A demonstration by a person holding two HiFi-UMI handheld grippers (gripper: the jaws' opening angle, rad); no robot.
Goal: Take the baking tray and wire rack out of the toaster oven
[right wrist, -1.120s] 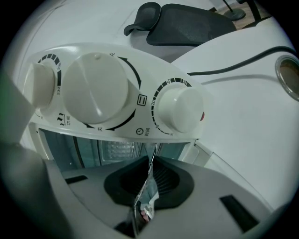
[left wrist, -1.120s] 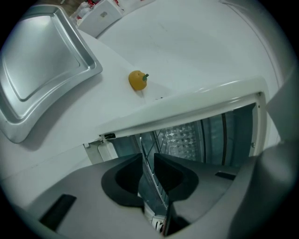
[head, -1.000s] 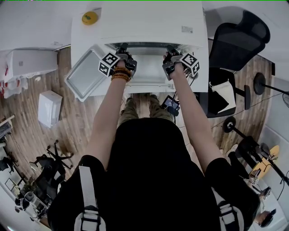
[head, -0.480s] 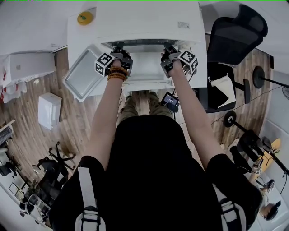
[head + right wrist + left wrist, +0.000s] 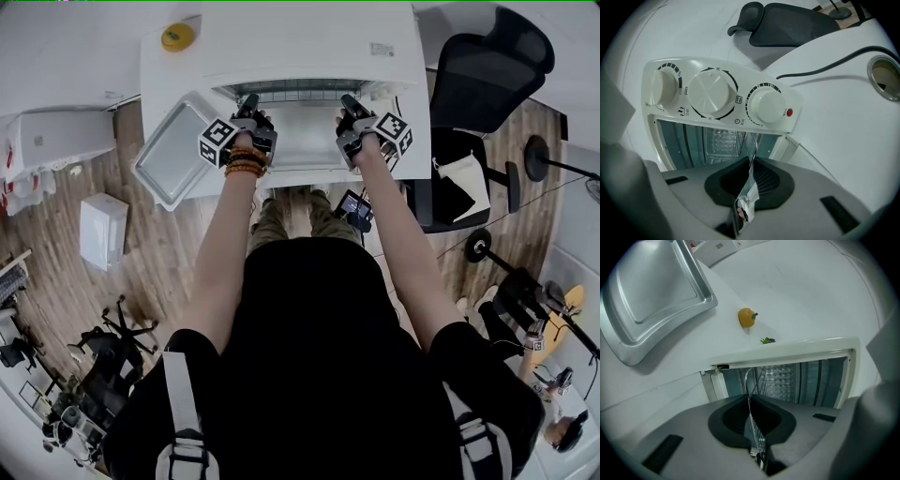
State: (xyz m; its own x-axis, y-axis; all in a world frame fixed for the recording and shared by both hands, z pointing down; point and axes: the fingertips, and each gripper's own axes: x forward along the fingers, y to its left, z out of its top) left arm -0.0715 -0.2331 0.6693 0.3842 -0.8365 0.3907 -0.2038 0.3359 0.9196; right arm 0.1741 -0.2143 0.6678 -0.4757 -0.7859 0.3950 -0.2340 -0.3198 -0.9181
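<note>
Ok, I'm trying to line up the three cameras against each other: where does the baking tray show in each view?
Head view: the baking tray lies at centre left, beside the toaster oven.
Left gripper view: it fills the upper left corner.
Right gripper view: not in it.
Shared landmark: the wire rack in the oven's mouth, seen in all three views.

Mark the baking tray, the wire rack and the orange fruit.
baking tray (image 5: 173, 150), head view, its flat bottom.
wire rack (image 5: 747, 390), left gripper view, its front wire.
orange fruit (image 5: 746, 318), left gripper view, its middle.
</note>
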